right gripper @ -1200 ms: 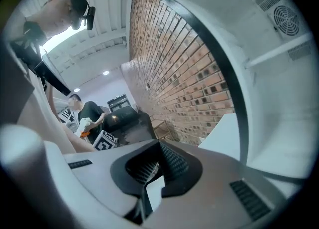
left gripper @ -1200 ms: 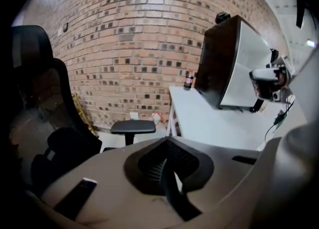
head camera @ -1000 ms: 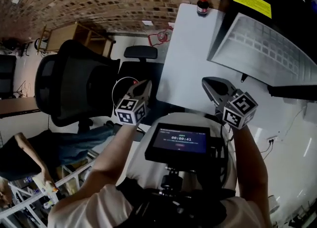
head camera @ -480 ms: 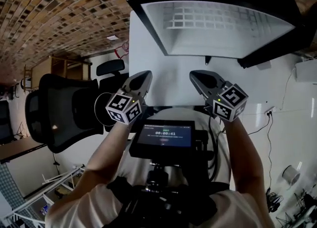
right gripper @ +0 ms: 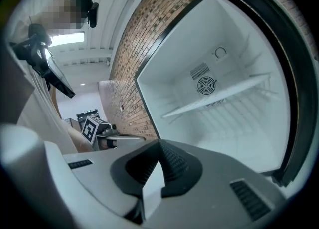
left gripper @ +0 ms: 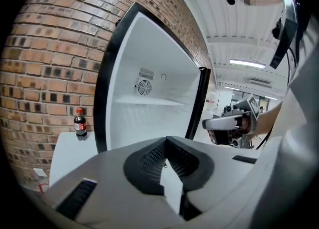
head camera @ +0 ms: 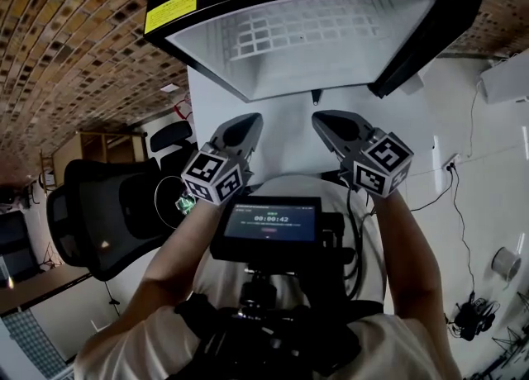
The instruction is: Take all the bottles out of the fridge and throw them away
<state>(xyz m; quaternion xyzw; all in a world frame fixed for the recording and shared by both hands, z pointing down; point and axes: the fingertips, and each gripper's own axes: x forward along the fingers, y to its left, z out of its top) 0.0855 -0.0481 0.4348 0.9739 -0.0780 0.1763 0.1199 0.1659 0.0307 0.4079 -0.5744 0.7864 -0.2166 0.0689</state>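
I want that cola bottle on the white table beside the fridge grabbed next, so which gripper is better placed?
Left, probably. The bottle stands left of the open fridge, in view of the left gripper; the right gripper faces only the fridge interior. Both are shut and empty.

Bottle (left gripper: 80, 123) on table (left gripper: 64, 154), left of fridge (left gripper: 149, 118), shelf (right gripper: 219, 96) inside fridge

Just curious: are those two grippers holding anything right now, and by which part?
Nothing: both the left gripper and the right gripper are shut, empty.
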